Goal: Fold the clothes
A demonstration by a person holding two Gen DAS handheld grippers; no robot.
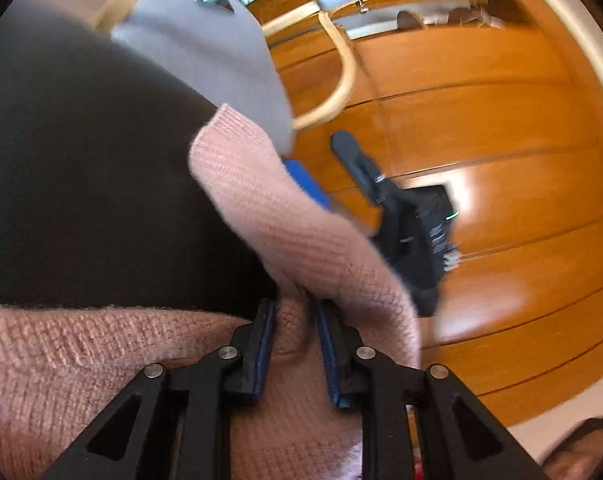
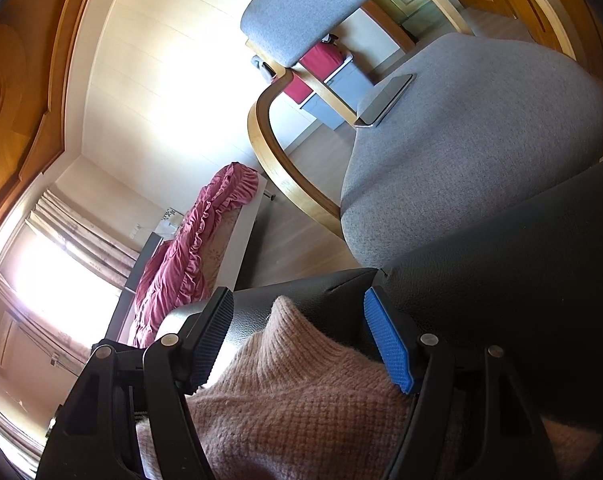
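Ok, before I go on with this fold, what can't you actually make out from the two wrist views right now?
- Pink sweater: its overall shape and fold state; both views crop it and the tools cover it.
- Left tool: knit sits between the pads; left wrist view, firm grip or not unclear.
- Right tool: jaws wide, sweater lies between them; contact unclear.
- Black surface: edges cut off.
- Flat shiny object on the grey chair: too small to identify.

No readable text, labels, brands or numbers anywhere

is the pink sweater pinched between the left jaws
Yes, a fold of the pink sweater sits squeezed between the blue pads of the left gripper.
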